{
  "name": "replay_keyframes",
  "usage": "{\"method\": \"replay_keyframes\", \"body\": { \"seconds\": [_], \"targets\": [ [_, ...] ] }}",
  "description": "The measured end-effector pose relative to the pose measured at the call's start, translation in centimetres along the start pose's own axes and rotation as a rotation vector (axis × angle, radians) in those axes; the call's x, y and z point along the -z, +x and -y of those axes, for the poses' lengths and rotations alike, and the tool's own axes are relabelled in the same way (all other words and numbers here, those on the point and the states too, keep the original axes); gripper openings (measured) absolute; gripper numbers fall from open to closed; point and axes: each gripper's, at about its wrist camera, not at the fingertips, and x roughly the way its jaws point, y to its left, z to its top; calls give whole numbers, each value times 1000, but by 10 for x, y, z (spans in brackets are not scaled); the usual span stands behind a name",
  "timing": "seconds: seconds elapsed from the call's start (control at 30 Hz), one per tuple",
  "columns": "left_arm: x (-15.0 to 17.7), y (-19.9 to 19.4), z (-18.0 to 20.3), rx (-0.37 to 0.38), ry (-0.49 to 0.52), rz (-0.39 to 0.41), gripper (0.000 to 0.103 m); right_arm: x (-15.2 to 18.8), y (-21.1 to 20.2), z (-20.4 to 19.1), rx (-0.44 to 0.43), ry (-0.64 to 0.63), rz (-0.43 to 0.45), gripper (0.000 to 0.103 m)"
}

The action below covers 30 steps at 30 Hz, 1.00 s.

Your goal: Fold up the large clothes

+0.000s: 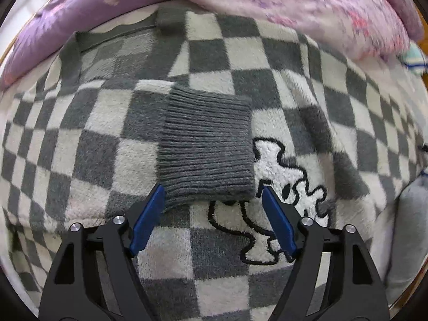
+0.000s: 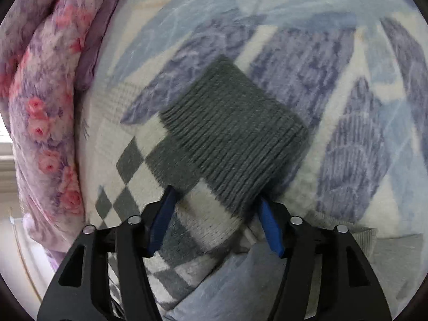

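Note:
A fleecy grey-and-white checkered garment (image 1: 112,144) with a cartoon dog patch (image 1: 283,176) lies spread across the left wrist view. One sleeve is folded over its body, ending in a grey ribbed cuff (image 1: 206,149). My left gripper (image 1: 212,190) is open, its blue fingers (image 1: 148,219) on either side of that cuff's near edge. In the right wrist view the other sleeve (image 2: 187,208) with its grey ribbed cuff (image 2: 235,139) lies on the bedspread. My right gripper (image 2: 215,195) is open, with the sleeve between its blue fingers (image 2: 270,227).
A pink floral blanket (image 1: 307,5) and a purple pillow (image 1: 88,8) are bunched beyond the garment; the blanket also shows in the right wrist view (image 2: 48,107). A blue-and-cream patterned bedspread (image 2: 334,80) lies under the sleeve.

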Motion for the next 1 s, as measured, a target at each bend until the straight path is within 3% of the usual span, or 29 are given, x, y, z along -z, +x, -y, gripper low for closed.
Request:
{"method": "replay_keyframes", "body": {
  "seconds": [0.1,0.2,0.3,0.37,0.43,0.57,0.67,0.83,1.0],
  "targets": [
    [-1,-9,-7,60,-9,19,77,8,-9,11,2,-26,47,14],
    [2,-25,-28,119,-62,49,78,20,-33,-1,11,-125,146,10],
    [2,-49,-55,92,-72,109,78,44,-63,-43,67,-300,277,10],
    [3,-67,-83,124,-112,147,78,70,-90,-78,13,-388,342,9],
    [9,-84,-115,80,-135,179,78,93,-108,-109,-48,-454,375,9],
    [14,-94,-184,-6,-204,171,78,174,-143,-193,-162,-649,415,9],
    [25,-100,-241,-28,-306,149,78,261,-157,-258,-264,-799,392,9],
    [49,-121,-323,-43,-386,157,78,408,-138,-344,-376,-967,280,9],
    [72,-138,-378,-42,-410,168,78,543,-84,-396,-384,-1109,124,9]
  ]
}}
